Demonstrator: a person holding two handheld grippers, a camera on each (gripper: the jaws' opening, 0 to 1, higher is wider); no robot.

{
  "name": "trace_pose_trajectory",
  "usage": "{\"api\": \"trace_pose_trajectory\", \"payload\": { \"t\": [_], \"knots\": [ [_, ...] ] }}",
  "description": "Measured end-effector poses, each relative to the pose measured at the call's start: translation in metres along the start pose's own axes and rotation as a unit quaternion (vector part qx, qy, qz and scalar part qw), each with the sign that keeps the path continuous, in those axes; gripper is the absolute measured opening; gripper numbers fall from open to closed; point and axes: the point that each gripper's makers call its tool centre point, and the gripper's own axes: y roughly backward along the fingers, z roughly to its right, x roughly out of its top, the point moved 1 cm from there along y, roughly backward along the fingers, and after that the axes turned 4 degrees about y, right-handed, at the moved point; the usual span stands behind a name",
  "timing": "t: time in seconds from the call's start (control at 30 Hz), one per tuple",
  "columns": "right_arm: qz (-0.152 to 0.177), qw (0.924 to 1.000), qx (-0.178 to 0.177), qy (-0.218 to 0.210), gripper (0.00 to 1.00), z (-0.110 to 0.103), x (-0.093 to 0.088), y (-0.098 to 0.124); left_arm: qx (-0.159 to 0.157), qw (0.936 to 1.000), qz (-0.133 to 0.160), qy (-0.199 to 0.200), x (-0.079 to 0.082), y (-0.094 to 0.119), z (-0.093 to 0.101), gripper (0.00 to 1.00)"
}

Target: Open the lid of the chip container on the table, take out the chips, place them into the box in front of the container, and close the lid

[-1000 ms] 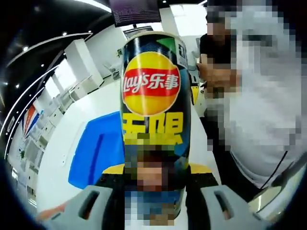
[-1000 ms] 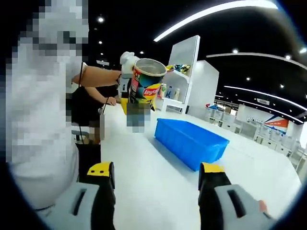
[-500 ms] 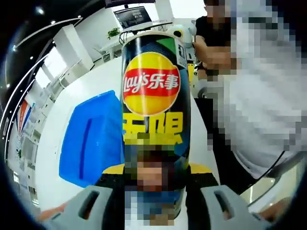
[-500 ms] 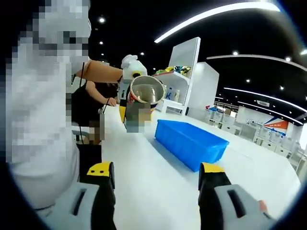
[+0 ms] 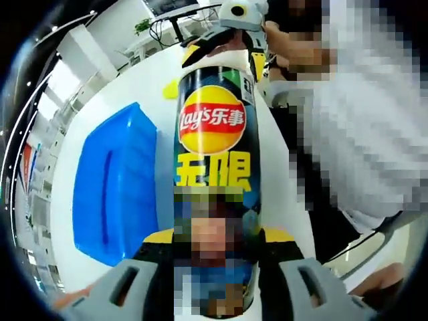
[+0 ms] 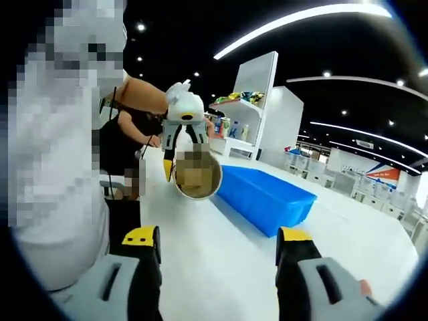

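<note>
Chip container (image 5: 215, 154): a tall dark can with a red and yellow logo, running up the middle of the left gripper view from between that gripper's jaws; its lower part is mosaicked. In the right gripper view the same can (image 6: 198, 175) is held up in the air, tipped over so its open mouth faces the camera, with a tan inside showing.
Left gripper (image 5: 215, 294): jaws pressed against either side of the can's lower body, gripping it. In the right gripper view it is the white and yellow tool (image 6: 183, 117) behind the can, held by a person's hand.
Right gripper (image 6: 217, 251): yellow-tipped black jaws spread wide apart, nothing between them, above the white table at the near edge.
Blue box (image 5: 114, 190): an open rectangular bin on the table, left of the can in the left gripper view. In the right gripper view it (image 6: 267, 195) sits just right of and beyond the tipped can's mouth.
Table (image 6: 221, 267): a plain white top, carrying the blue box.
Person (image 6: 57, 160): a light shirt at the left of the right gripper view, one arm reaching out to the left gripper.
Second person (image 6: 127, 144): in dark clothing, behind the first, near the far end of the table.
Background: white shelving (image 6: 257, 110) with small coloured goods, under a dark ceiling with strip lights.
</note>
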Motion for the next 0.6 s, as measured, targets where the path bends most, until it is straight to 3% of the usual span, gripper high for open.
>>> {"api": "trace_pose_trajectory", "payload": {
  "t": [0.37, 0.6],
  "knots": [
    [0.002, 1.0, -0.004, -0.003, 0.68, 0.0019, -0.0021, 0.0021, -0.011, 0.9995, -0.03, 0.003, -0.0088, -0.0102, 0.004, 0.46],
    [0.004, 1.0, -0.002, -0.008, 0.68, 0.0013, -0.0032, 0.0024, -0.016, 0.9995, -0.028, -0.001, -0.0057, -0.009, 0.0048, 0.46]
  ]
}}
